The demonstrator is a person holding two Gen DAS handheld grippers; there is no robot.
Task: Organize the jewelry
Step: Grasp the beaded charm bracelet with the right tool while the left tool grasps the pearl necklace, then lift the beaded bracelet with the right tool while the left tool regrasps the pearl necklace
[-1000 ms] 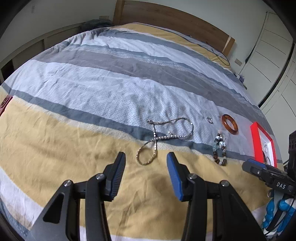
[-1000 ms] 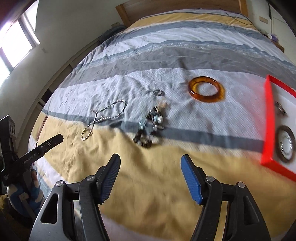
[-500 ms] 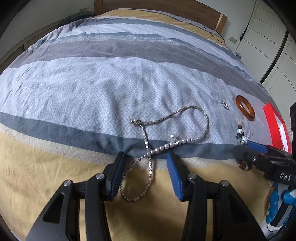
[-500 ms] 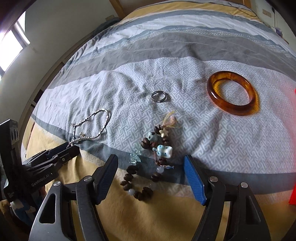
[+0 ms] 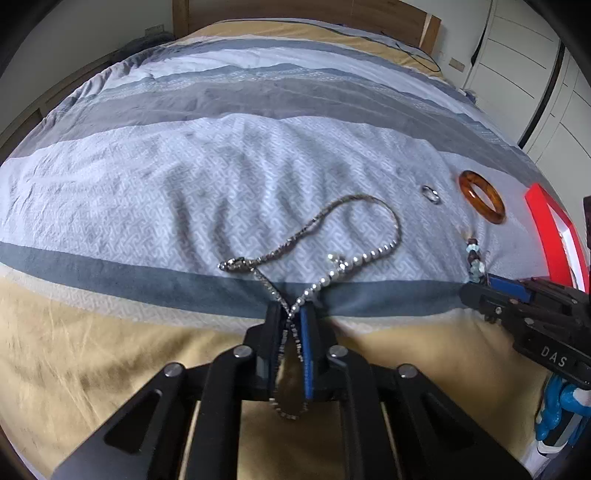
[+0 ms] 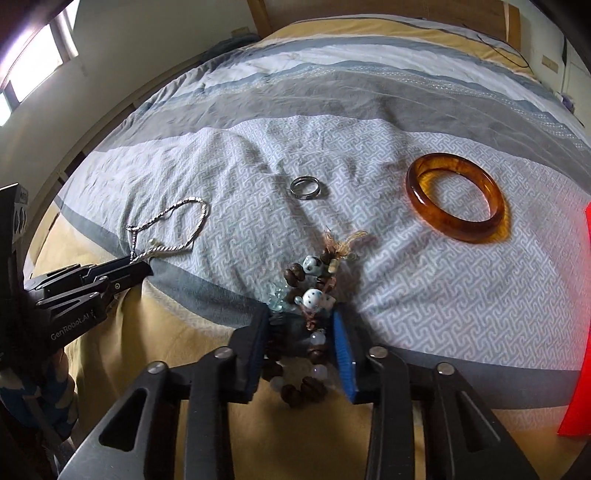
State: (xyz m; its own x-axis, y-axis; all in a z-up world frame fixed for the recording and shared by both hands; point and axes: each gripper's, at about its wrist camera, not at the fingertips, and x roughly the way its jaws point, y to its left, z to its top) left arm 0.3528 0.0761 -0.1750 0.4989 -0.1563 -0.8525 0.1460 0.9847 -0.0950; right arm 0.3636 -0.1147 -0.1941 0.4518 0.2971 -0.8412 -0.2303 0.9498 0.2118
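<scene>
A silver bead necklace (image 5: 332,236) lies looped on the striped bedspread; it also shows in the right wrist view (image 6: 177,229). My left gripper (image 5: 290,314) is shut on the necklace where its two strands cross. A bracelet of brown and white beads (image 6: 310,291) lies bunched on the bed. My right gripper (image 6: 299,321) has closed in around the bracelet's near half, jaws against the beads. An amber bangle (image 6: 456,197) and a small silver ring (image 6: 304,187) lie beyond it. The bangle (image 5: 480,195) and ring (image 5: 542,194) also show in the left wrist view.
A red jewelry box (image 5: 554,229) sits at the right on the bed; its corner (image 6: 578,332) shows in the right wrist view. The wooden headboard (image 5: 332,11) is far back. White wardrobe doors (image 5: 535,74) stand at the right.
Both grippers moved forward and down to the bed and closed: the left onto the necklace's crossing strands, the right around the bead bracelet.
</scene>
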